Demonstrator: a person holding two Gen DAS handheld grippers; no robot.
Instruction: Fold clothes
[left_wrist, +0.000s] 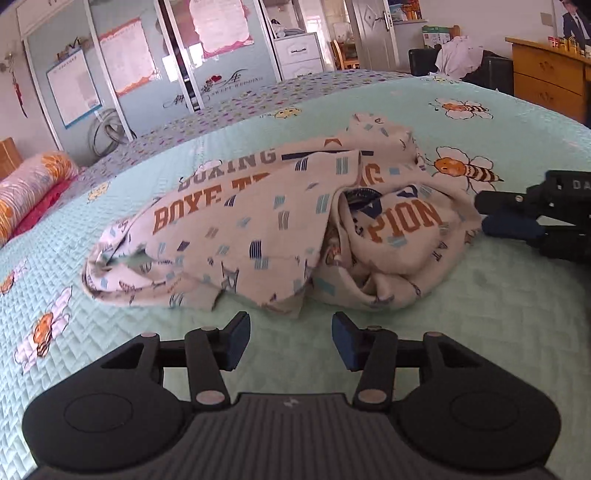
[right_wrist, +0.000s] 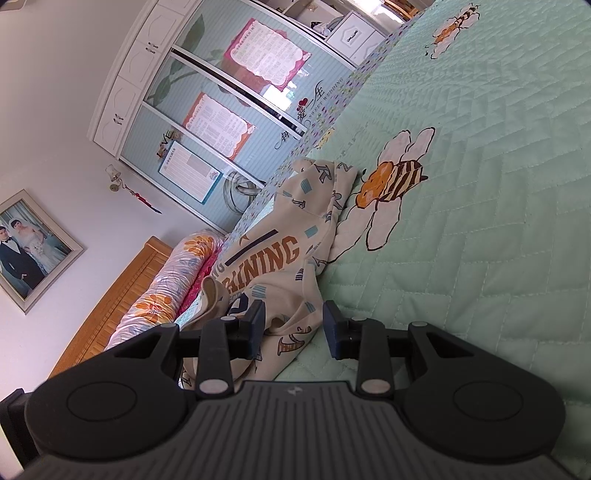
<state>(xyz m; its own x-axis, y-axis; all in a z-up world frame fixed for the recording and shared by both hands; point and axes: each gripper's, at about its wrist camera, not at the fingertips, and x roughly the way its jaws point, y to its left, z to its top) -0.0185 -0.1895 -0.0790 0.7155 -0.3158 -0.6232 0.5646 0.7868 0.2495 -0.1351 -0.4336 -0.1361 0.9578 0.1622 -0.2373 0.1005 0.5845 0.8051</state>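
Cream printed garment (left_wrist: 280, 225) crumpled on green quilted bed (left_wrist: 480, 314), left tool (left_wrist: 290, 341) parted, empty, just short of hem, right tool (right_wrist: 293, 330) partly spread, cloth between pads, grip unclear.

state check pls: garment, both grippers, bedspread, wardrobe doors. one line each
garment: crumpled in a heap on the bed, unfolded, print side partly showing
left gripper: jaws open, nothing between them, just short of the garment's near edge
right gripper: jaws apart, garment cloth lies between them; grip cannot be told
bedspread: spread flat under the garment
wardrobe doors: closed
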